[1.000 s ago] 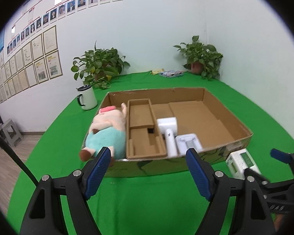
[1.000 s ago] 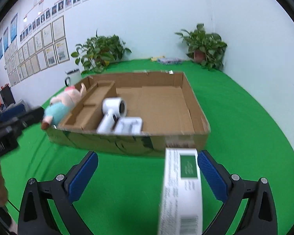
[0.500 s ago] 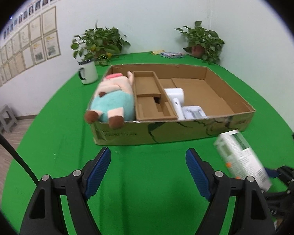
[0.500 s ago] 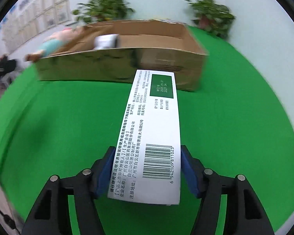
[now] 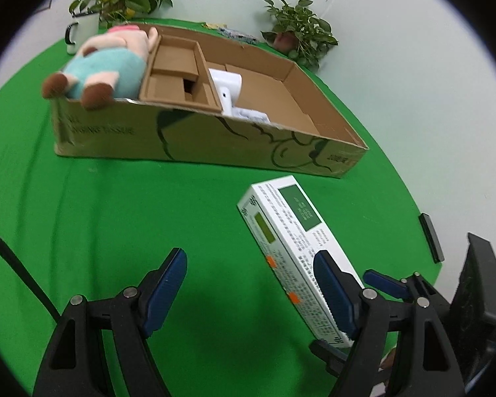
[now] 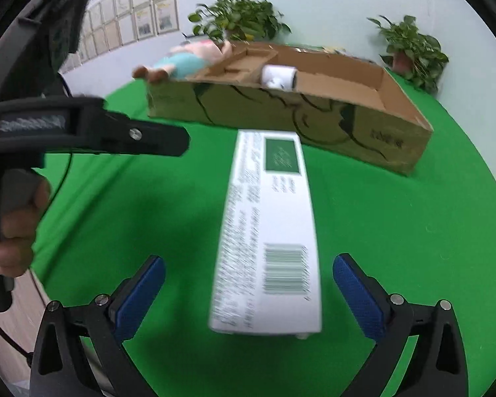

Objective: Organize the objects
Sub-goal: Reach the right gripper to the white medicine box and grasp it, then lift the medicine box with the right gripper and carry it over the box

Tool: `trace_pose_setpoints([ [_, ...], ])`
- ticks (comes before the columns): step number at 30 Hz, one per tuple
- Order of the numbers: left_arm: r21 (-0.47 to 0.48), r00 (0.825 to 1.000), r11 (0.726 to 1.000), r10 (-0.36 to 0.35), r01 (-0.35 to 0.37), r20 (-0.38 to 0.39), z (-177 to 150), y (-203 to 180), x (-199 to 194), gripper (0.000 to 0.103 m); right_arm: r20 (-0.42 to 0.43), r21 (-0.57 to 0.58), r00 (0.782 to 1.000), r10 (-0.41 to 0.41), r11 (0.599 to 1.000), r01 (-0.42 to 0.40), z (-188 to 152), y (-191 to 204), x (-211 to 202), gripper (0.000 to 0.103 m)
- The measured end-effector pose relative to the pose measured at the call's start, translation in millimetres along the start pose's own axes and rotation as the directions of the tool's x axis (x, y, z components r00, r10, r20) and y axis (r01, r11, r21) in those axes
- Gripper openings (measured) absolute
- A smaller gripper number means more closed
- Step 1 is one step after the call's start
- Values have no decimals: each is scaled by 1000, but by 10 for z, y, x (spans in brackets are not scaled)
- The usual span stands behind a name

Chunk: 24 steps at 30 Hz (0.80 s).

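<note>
A long white medicine box with a green label and a barcode lies on the green cloth, in front of the cardboard tray. My right gripper is open, its blue pads apart on both sides of the box's near end without touching it. In the left wrist view the box lies to the right, partly behind the right finger. My left gripper is open and empty above the cloth. The tray holds a plush pig and a white hair dryer.
A white mug and potted plants stand behind the tray. A dark flat object lies near the table's right edge. The left gripper's handle and hand fill the left of the right wrist view.
My right gripper was shut on the medicine box half a second ago; now its jaws are open and the box rests on the cloth. My left gripper moved closer to the table, tilting downward.
</note>
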State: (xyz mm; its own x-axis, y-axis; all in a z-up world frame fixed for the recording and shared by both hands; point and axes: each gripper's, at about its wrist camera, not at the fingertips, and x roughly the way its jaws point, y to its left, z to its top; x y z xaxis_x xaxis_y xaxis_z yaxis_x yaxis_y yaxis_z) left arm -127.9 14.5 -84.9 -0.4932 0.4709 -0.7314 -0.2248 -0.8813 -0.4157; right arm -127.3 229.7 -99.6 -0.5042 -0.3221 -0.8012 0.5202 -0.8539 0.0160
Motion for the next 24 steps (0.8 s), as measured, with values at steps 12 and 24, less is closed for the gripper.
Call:
trace_pose_setpoints([
  [12, -126, 986, 983, -145, 135, -78, -83, 80, 316, 78, -48, 183, 977, 208, 963, -196, -89, -49, 164, 64],
  [24, -138, 979, 971, -202, 198, -14, -36, 40, 164, 48, -9, 136, 967, 253, 959, -250, -13, 178, 69, 61],
])
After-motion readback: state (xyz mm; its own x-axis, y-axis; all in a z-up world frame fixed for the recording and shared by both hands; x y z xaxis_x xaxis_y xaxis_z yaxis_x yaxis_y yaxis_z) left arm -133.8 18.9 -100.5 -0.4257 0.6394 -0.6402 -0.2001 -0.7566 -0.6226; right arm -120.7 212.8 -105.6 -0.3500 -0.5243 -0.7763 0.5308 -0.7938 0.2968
